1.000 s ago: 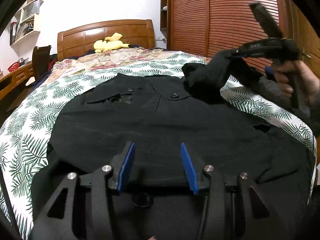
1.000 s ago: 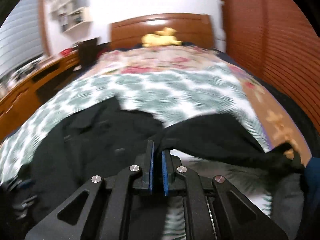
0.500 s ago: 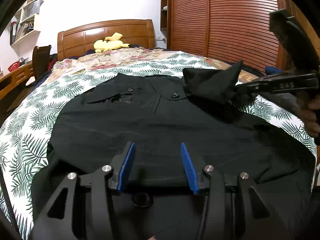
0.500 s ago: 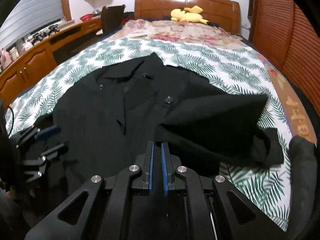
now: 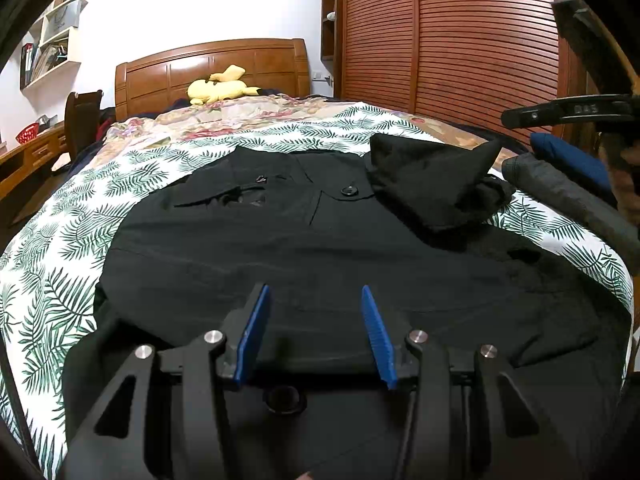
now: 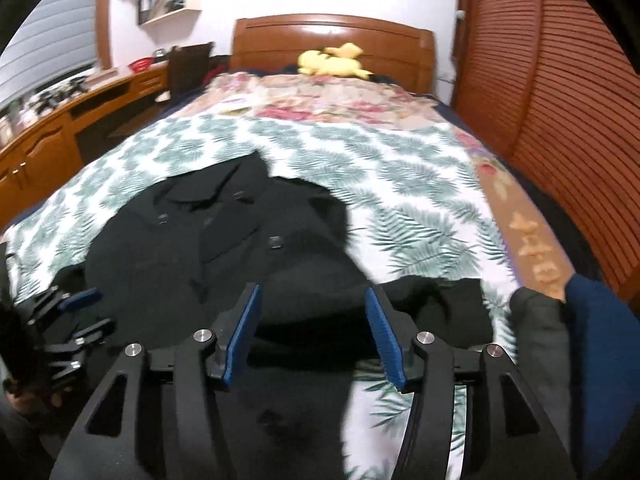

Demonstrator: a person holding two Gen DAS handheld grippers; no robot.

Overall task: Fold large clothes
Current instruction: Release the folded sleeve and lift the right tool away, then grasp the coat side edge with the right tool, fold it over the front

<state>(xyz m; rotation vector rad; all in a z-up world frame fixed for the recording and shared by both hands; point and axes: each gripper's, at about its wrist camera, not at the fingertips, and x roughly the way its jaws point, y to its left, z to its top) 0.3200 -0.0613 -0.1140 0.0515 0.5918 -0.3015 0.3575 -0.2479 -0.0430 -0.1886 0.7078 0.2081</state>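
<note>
One black shirt [image 5: 304, 248], two tools: left [image 5: 312, 332] open, right [image 6: 312, 332] just opening, empty.

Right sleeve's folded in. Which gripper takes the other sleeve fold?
Probably left. The left gripper hangs open over the black shirt's near hem on that side; the right gripper, jaws just opened and empty, sits by the folded sleeve.

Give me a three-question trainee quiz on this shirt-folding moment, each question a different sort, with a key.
1. True or false: the right gripper is clamped on the sleeve.
2. Multiple choice: the sleeve lies A) flat out over the bedspread, B) folded in over the shirt, C) hanging off the bed.
3. Fill in: the toy by the headboard is coloured ____.

Key: 1 false, its jaws have just been opening and nothing is between them; 2 B; 3 yellow.
</note>
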